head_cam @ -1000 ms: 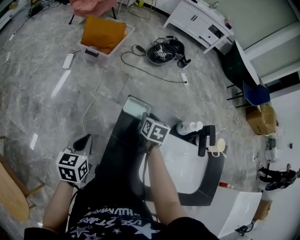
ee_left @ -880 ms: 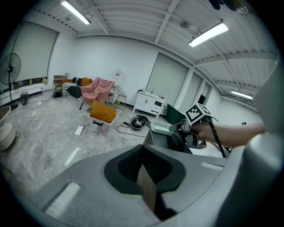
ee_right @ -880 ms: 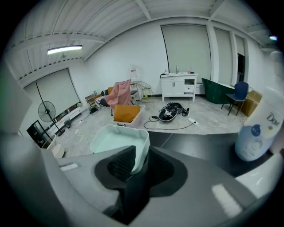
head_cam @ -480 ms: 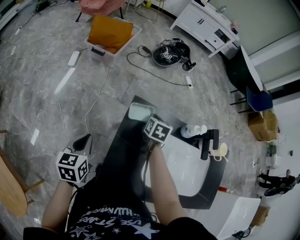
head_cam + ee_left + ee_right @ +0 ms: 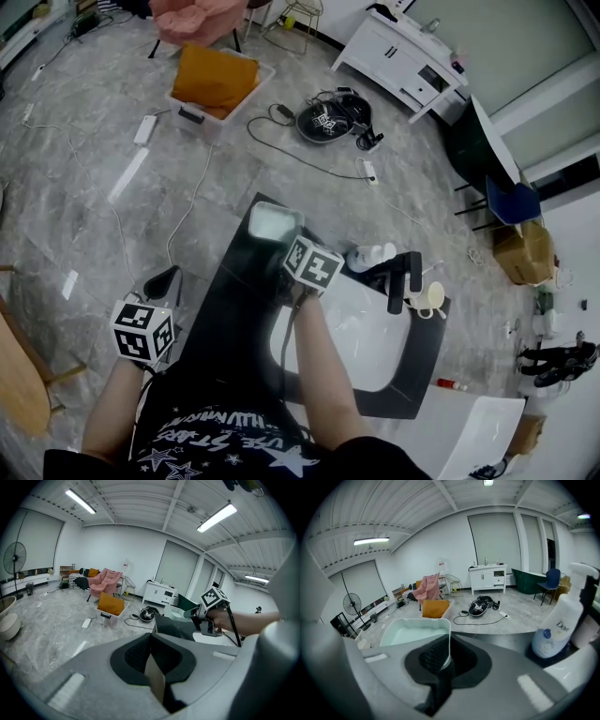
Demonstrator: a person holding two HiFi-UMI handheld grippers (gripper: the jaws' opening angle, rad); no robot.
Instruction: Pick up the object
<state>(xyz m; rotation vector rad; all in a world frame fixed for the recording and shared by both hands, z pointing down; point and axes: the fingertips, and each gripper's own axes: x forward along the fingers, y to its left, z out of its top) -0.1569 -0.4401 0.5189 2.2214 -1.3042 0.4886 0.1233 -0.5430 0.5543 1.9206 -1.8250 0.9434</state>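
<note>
**Grasp relation – right side.** The right gripper (image 5: 284,246) is clenched on the tub (image 5: 272,221), a pale rectangular container standing at the upper-left corner of the dark countertop (image 5: 225,309), above centre in the head view. In the right gripper view the right gripper (image 5: 445,656) has its pads closed across one thin side wall of the tub (image 5: 412,632), at the end nearest the camera. One pad sits inside the wall, the other outside.

**Direction of the load.** From the jaws, the body of the tub runs ahead and to the left of the frame – nearly all of it lies to one side of the grip line. Judged from this, a lift will tend to tip the tub down on its free left side, so the wrist should counter that roll.

**Left side.** The left gripper (image 5: 161,283) hangs at the lower left of the head view, off the countertop and well apart from the tub. In its own view the left gripper (image 5: 151,663) shows its jaws together with nothing between them.

**Clearance.** The soap bottle (image 5: 555,630) stands to the right of the jaws, apart from the tub.
</note>
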